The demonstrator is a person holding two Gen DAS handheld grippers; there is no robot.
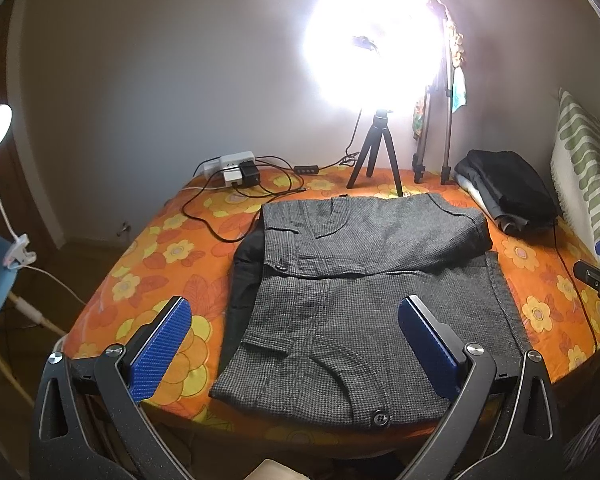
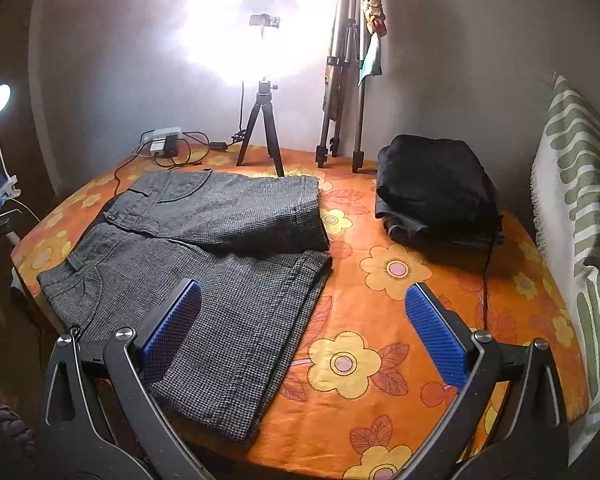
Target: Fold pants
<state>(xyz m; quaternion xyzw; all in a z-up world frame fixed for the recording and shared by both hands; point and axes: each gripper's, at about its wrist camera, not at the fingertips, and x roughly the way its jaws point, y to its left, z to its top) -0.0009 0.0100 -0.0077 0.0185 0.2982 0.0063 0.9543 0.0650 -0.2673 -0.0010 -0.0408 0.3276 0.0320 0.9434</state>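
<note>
Pants (image 1: 364, 292) lie part-folded on the bed (image 2: 400, 320); both hand-held grippers, left (image 1: 296, 344) and right (image 2: 304, 332), hover wide open, empty. Next, probably, grasping the near edge.

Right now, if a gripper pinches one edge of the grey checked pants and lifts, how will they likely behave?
The grey checked pants lie folded in soft layers on the orange floral sheet, so they would probably droop and unfold. The thick-looking weave suggests moderate weight and little slip in the ribbed blue pads. The open left gripper holds nothing.
</note>
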